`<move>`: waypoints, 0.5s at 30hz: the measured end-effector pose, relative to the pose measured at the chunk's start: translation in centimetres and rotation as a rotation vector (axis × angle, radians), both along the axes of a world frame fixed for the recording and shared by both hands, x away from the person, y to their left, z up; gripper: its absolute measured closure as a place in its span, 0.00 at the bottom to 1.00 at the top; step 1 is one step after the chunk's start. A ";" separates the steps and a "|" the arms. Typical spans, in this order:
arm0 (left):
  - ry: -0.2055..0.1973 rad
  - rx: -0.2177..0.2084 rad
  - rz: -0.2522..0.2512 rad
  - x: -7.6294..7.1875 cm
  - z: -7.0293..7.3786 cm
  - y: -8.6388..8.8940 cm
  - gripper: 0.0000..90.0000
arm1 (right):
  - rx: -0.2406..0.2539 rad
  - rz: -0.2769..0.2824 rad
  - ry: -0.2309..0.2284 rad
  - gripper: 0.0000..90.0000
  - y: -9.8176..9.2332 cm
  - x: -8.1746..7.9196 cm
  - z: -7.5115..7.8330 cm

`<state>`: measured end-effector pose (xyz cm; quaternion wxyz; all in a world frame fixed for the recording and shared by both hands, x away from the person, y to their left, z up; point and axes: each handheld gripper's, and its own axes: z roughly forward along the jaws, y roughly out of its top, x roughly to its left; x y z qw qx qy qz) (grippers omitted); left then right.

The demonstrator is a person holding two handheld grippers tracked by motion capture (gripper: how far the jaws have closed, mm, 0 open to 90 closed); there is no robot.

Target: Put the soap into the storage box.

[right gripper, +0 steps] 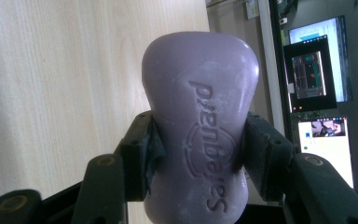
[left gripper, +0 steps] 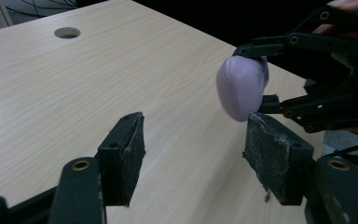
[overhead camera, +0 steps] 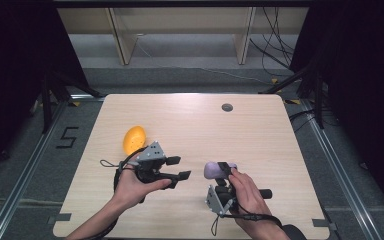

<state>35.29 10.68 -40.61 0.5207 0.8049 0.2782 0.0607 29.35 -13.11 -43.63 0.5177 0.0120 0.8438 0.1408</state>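
Currently the right tool (overhead camera: 221, 169) is clamping a purple soap bar (right gripper: 200, 126) between its jaws, holding it toward five o'clock on the wooden surface (overhead camera: 195, 120). Just to its nine o'clock, the left tool (overhead camera: 179, 167) is sitting with jaws spread and empty, while a yellow-orange fruit (overhead camera: 133, 139) is lying toward eight o'clock.

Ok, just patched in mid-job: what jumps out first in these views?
The purple soap bar, clamped at its waist in the right gripper, near the table's front. The left gripper stands open and empty, pointed at the bar. An orange mango-like fruit lies on the table behind the left hand.
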 end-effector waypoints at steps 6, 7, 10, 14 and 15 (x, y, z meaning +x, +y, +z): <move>0.012 0.001 -0.020 -0.1 0.2 -1.3 0.41 | -0.020 0.030 -0.008 0.56 0.4 0.1 0.1; 0.016 -0.010 -0.023 -0.1 0.1 -1.5 0.41 | -0.022 0.026 -0.009 0.56 0.4 0.0 0.1; 0.034 -0.014 -0.025 0.0 0.1 -2.1 0.41 | -0.010 0.030 -0.003 0.56 0.6 -0.1 0.1; 0.047 -0.017 -0.062 0.4 -0.2 -2.7 0.42 | -0.013 0.036 -0.007 0.56 0.7 -0.1 0.0; 0.073 -0.021 -0.069 0.5 -0.4 -3.1 0.42 | -0.016 0.038 -0.007 0.56 0.7 -0.1 0.0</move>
